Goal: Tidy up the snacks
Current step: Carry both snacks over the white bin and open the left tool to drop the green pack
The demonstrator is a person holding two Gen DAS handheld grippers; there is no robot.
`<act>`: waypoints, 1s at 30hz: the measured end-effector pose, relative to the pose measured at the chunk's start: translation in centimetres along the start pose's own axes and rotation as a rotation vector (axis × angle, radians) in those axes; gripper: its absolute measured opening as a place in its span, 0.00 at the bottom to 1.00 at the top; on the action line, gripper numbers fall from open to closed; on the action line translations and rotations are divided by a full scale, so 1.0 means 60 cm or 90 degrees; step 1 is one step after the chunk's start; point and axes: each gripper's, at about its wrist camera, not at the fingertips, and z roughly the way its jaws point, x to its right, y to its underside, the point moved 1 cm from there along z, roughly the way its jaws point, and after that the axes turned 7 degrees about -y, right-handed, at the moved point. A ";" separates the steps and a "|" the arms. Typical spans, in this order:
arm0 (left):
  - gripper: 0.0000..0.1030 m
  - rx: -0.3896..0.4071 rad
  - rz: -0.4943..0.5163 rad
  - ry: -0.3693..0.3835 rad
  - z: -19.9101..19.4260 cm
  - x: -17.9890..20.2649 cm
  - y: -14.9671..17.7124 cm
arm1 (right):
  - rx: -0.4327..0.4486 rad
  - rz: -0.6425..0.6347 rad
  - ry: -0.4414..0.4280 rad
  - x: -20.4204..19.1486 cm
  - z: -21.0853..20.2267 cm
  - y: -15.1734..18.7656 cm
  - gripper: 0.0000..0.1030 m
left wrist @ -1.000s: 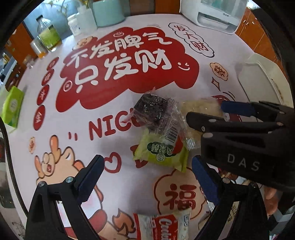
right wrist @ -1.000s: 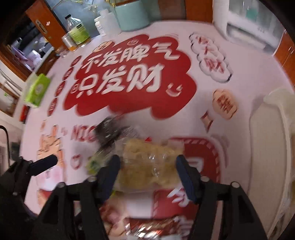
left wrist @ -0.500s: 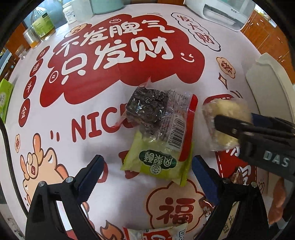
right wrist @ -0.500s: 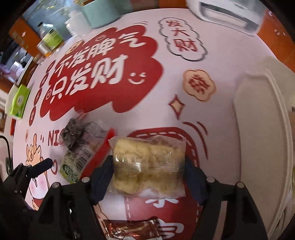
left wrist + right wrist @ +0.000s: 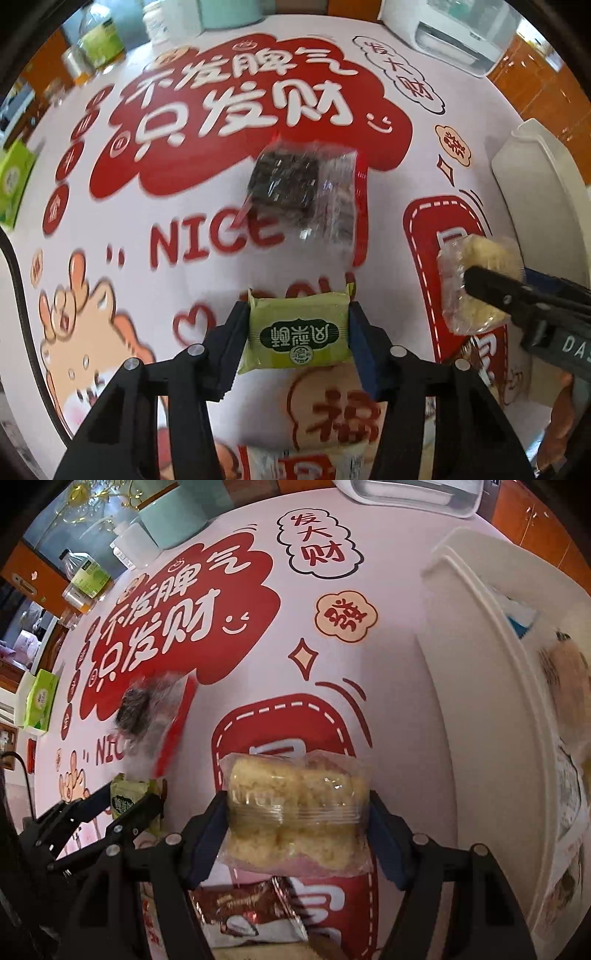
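**Two snacks in hand, bin off to the right**

Carrying both packets across to the white bin (image 5: 476, 635) looks like the step in hand, and it wants a steady, level move. The left gripper (image 5: 298, 334) has its fingers closing on the green snack packet (image 5: 298, 338), the pads already against its two short sides. The right gripper (image 5: 297, 818) pinches the clear-wrapped rice cracker (image 5: 295, 812) across its width, raised above the desk (image 5: 399, 686) beside the bin's near wall.

To do it well, let the left fingers finish seating before lifting, since the foil wrapper is slick and puffed with air. Squeeze only enough to hold; the cracker would likely crumble under more. Bring the right packet over the rim before letting go, clear of the packets that seem to lie inside, though blur makes them hard to tell.

A dark seaweed-like snack (image 5: 291, 184) in clear wrap lies on the desk beyond the green packet, and a brown-wrapped snack (image 5: 255, 912) sits under the right gripper; both remain to be sorted.
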 end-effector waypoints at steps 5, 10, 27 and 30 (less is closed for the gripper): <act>0.49 0.006 -0.025 0.013 -0.043 -0.021 0.044 | 0.022 -0.009 -0.025 -0.005 -0.038 0.020 0.69; 0.49 0.034 -0.021 0.023 -0.112 -0.012 0.085 | 0.052 -0.036 -0.058 -0.014 -0.090 0.046 0.69; 0.50 0.184 0.080 0.045 -0.332 0.162 0.083 | 0.197 -0.110 -0.088 0.030 -0.299 0.138 0.69; 0.50 0.210 0.104 0.053 -0.359 0.209 0.063 | 0.244 -0.089 -0.061 0.076 -0.348 0.143 0.69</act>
